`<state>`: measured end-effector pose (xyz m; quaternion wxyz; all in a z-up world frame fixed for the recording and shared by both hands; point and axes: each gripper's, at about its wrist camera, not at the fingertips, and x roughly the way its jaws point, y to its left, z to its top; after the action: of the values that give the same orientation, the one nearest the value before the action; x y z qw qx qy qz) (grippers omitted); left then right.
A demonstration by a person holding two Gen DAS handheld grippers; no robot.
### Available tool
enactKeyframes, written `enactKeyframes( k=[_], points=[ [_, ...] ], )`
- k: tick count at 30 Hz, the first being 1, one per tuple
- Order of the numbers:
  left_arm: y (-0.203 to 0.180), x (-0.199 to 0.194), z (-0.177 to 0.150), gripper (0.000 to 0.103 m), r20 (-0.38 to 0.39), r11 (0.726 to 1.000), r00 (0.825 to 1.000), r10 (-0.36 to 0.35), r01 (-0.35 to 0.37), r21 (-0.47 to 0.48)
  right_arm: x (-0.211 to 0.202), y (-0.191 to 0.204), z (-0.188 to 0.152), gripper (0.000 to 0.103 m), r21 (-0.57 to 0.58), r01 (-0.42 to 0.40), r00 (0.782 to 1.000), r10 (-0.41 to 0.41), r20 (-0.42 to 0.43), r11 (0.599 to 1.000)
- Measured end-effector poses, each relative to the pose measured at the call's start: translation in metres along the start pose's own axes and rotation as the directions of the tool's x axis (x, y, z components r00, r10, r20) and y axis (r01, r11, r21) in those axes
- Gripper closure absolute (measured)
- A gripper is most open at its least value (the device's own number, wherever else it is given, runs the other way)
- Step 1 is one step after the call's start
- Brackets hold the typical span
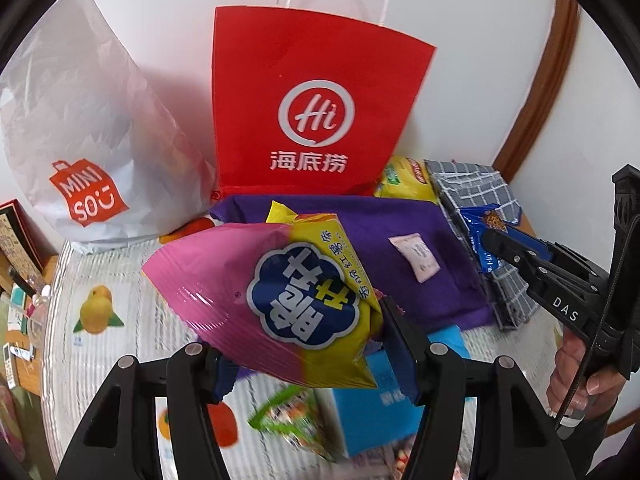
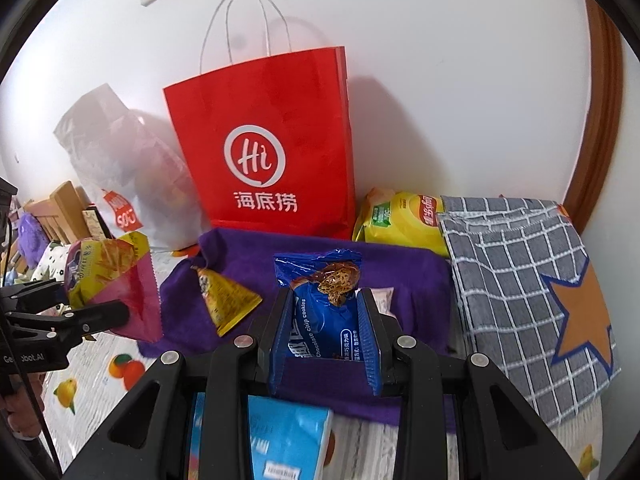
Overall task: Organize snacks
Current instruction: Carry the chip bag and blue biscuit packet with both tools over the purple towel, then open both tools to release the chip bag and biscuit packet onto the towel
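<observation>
My left gripper (image 1: 312, 356) is shut on a pink and yellow chip bag (image 1: 272, 292), held in the air above the fruit-print tablecloth (image 1: 96, 280). In the right wrist view the same bag (image 2: 120, 280) and the left gripper (image 2: 92, 300) show at the left. My right gripper (image 2: 324, 312) is shut on a blue chocolate chip cookie pack (image 2: 320, 320), over a purple cloth (image 2: 400, 272). From the left wrist view that right gripper (image 1: 500, 244) and the cookie pack (image 1: 480, 232) sit at the right, with a person's hand (image 1: 576, 376) on the handle.
A red paper bag (image 1: 312, 100) and a white MINISO bag (image 1: 80, 140) stand against the wall. A yellow chip bag (image 2: 400, 220), a grey checked cloth (image 2: 520, 280), a yellow triangular packet (image 2: 228, 300) and a small pale sachet (image 1: 418, 256) lie around. A light blue box (image 1: 372, 412) lies below the grippers.
</observation>
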<state>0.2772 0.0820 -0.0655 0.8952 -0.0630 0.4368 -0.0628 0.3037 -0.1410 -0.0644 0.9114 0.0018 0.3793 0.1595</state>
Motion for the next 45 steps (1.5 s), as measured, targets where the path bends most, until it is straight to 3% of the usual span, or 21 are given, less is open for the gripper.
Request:
enactKeyframes(
  k=[8, 19, 30, 45],
  points=[
    [0.021, 0.037, 0.016, 0.043, -0.038, 0.999, 0.999, -0.012, 0.011, -0.032, 0.043, -0.005, 0.016, 0.071, -0.016, -0.004, 1.0, 0.003, -0.03, 1.0],
    [0.028, 0.083, 0.007, 0.043, -0.125, 0.999, 0.991, -0.041, 0.036, -0.04, 0.091, -0.016, 0.001, 0.071, -0.03, -0.009, 0.988, 0.005, -0.155, 0.999],
    [0.021, 0.098, 0.003, 0.043, -0.146, 0.996, 0.986, -0.083, 0.08, -0.026, 0.113, -0.011, -0.009, 0.071, -0.031, -0.03, 0.976, 0.023, -0.217, 0.999],
    [0.021, 0.112, -0.001, 0.043, -0.184, 0.996, 0.979, -0.083, 0.078, -0.037, 0.121, -0.013, -0.012, 0.07, -0.037, -0.012, 0.966, 0.002, -0.259, 0.999]
  ],
)
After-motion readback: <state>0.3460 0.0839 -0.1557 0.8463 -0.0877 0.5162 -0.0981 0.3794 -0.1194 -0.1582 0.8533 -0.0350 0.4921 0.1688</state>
